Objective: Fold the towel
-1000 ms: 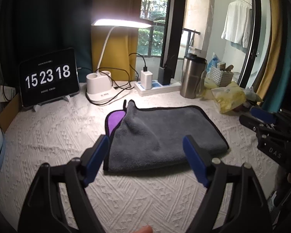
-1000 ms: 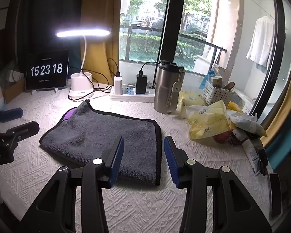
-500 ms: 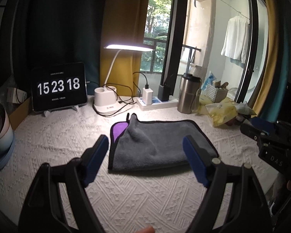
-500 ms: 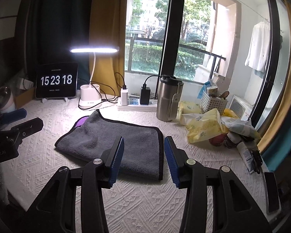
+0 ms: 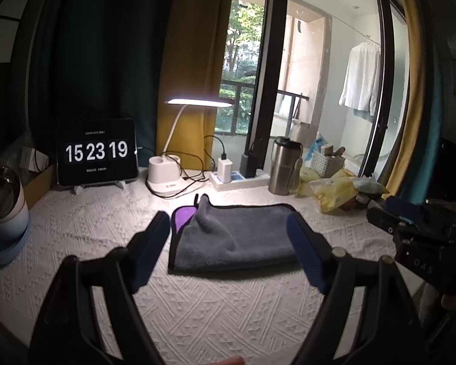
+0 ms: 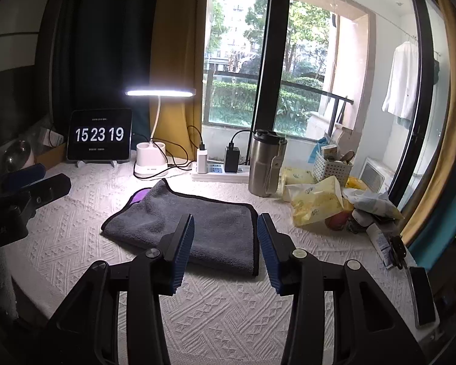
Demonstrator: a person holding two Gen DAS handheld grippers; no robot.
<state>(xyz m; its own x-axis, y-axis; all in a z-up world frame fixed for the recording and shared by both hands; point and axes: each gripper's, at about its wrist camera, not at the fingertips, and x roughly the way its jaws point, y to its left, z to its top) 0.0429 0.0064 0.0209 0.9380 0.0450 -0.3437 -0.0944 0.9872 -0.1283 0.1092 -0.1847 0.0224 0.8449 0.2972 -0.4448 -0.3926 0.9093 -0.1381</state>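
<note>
Left wrist view showed my left gripper (image 5: 228, 249) with its jaws spread wide and empty, hanging above the white tablecloth (image 5: 197, 301). Straight ahead between the blue pads lay the grey towel (image 5: 234, 237), folded, its long axis running left to right across my line of approach, a purple corner (image 5: 184, 214) peeking out at its far left. My right gripper (image 6: 225, 251) stood more narrowly parted, also empty, lined up with the towel's right hemmed edge. I judged the right one nearer that edge.
</note>
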